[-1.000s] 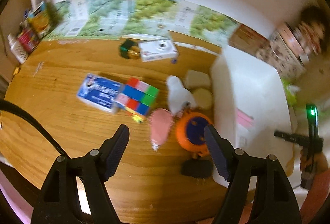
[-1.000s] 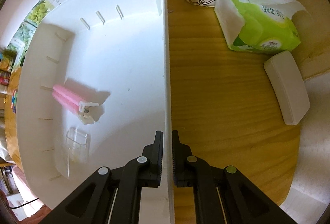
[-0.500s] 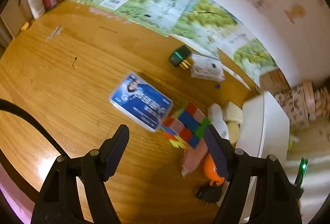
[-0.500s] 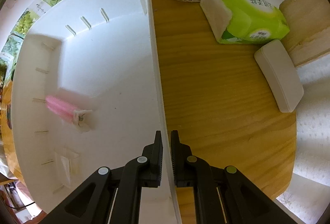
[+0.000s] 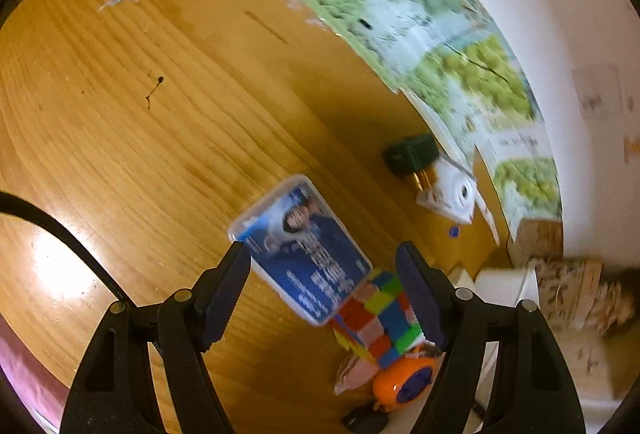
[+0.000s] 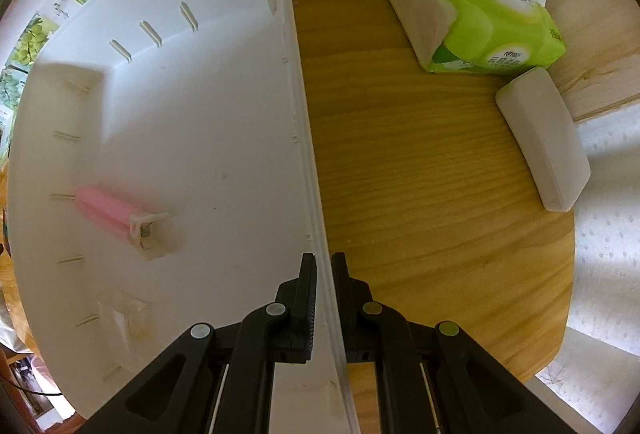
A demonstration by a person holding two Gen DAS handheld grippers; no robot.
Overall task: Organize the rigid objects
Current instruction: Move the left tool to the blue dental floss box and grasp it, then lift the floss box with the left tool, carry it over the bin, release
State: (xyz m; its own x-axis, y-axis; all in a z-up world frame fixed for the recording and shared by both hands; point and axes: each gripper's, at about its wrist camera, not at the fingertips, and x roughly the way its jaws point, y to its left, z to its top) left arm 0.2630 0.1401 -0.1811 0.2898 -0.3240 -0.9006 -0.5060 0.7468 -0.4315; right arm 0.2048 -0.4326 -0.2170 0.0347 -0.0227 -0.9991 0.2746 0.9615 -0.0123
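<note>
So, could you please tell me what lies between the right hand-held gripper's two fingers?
In the right wrist view, the right hand-held gripper is clamped on the side wall of the white bin.

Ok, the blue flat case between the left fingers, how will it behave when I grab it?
The blue flat case looks rigid, so probably no flex. Its glossy clear shell may slip. It touches the colour cube, which will likely get nudged.
</note>
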